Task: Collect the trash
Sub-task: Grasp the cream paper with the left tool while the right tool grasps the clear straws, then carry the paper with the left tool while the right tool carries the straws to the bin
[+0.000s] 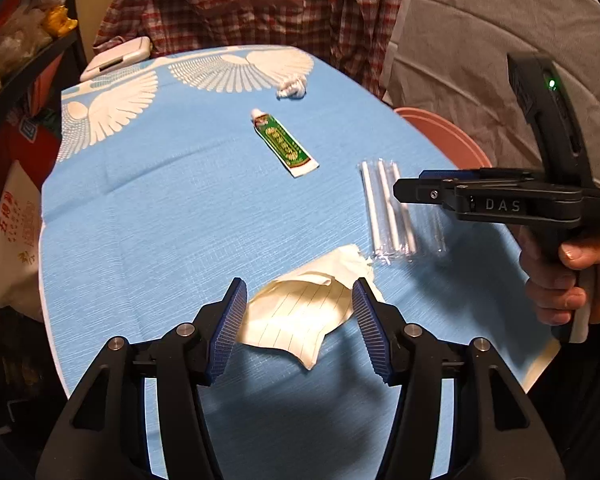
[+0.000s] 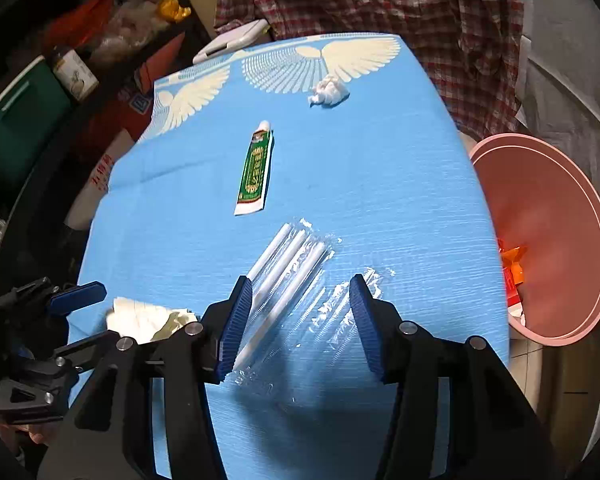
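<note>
1. While your left claw (image 1: 299,292) stands open astride the crumpled lined paper (image 1: 300,314), nothing is gripped.
2. Your right claw (image 2: 296,292) gapes over the straw packet (image 2: 300,280), near right on the tabletop (image 2: 380,168).

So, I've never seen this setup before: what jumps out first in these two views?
The bright blue tablecloth with white wing prints fills both views, with litter on it: a green tube mid-table and a white tissue wad at the far edge. The left gripper stands open around a crumpled lined paper, the right gripper open over clear-wrapped straws. A pink bin sits beside the table's right edge.
</note>
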Demonstrator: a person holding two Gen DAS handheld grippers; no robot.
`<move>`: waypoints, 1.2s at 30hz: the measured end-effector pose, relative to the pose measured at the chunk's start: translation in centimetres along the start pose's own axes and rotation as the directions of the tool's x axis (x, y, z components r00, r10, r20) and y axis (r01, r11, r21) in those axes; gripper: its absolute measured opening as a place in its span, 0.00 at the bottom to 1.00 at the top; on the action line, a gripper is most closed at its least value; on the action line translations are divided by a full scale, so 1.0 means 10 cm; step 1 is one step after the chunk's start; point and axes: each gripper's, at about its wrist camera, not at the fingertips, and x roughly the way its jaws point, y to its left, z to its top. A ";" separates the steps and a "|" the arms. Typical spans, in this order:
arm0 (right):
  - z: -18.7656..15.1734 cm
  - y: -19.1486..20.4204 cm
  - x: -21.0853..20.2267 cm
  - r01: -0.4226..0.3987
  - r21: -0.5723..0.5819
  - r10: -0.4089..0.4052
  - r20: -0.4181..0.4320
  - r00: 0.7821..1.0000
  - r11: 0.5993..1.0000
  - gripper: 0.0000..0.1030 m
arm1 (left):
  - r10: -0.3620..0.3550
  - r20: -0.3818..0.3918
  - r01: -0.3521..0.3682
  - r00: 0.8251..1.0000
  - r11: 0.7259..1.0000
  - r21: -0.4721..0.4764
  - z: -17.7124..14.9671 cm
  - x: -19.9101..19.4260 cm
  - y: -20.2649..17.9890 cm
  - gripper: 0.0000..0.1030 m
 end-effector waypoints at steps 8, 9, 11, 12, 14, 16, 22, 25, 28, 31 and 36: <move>0.02 0.12 0.13 0.027 -0.053 -0.028 -0.020 0.999 0.998 0.52 | -0.010 -0.010 0.010 1.000 1.000 -0.007 0.01 0.08 0.04 0.53; 0.02 0.13 0.14 0.030 -0.060 -0.032 -0.021 0.999 0.998 0.52 | -0.007 -0.014 0.007 1.000 1.000 -0.007 0.02 0.10 0.04 0.53; 0.02 0.16 0.16 0.040 -0.080 -0.042 -0.023 0.999 0.996 0.51 | -0.002 -0.024 0.002 1.000 1.000 -0.010 0.01 0.13 0.06 0.50; 0.01 0.18 0.17 0.043 -0.089 -0.045 -0.022 0.999 0.995 0.49 | -0.002 -0.030 0.001 1.000 1.000 -0.011 0.01 0.15 0.07 0.49; 0.01 0.19 0.18 0.044 -0.103 -0.046 -0.022 0.999 0.994 0.38 | 0.004 -0.039 -0.005 0.999 1.000 -0.013 0.00 0.19 0.09 0.44; 0.02 0.20 0.19 0.055 -0.121 -0.057 -0.020 0.998 0.991 0.30 | 0.008 -0.048 -0.009 0.999 1.000 -0.018 0.00 0.23 0.10 0.39; 0.05 0.16 0.14 0.036 -0.129 -0.038 -0.012 0.999 0.991 0.06 | 0.008 -0.044 -0.010 0.999 0.999 -0.040 0.06 0.22 0.14 0.12; 0.09 0.11 0.07 0.026 -0.118 -0.025 0.009 1.000 0.993 0.06 | 0.010 -0.020 -0.011 1.000 0.998 -0.057 0.12 0.15 0.15 0.07; 0.13 0.05 -0.01 0.017 -0.107 -0.014 0.031 0.999 0.994 0.06 | 0.011 0.005 -0.010 1.000 0.997 -0.075 0.18 0.09 0.14 0.07; 0.16 0.01 -0.12 0.029 -0.117 -0.021 0.068 0.997 0.993 0.06 | 0.020 0.025 -0.018 0.999 0.997 -0.078 0.25 0.05 0.07 0.07; 0.20 -0.04 -0.30 0.034 -0.130 -0.018 0.127 0.992 0.991 0.06 | 0.044 0.059 -0.039 0.997 0.996 -0.082 0.36 0.01 -0.05 0.07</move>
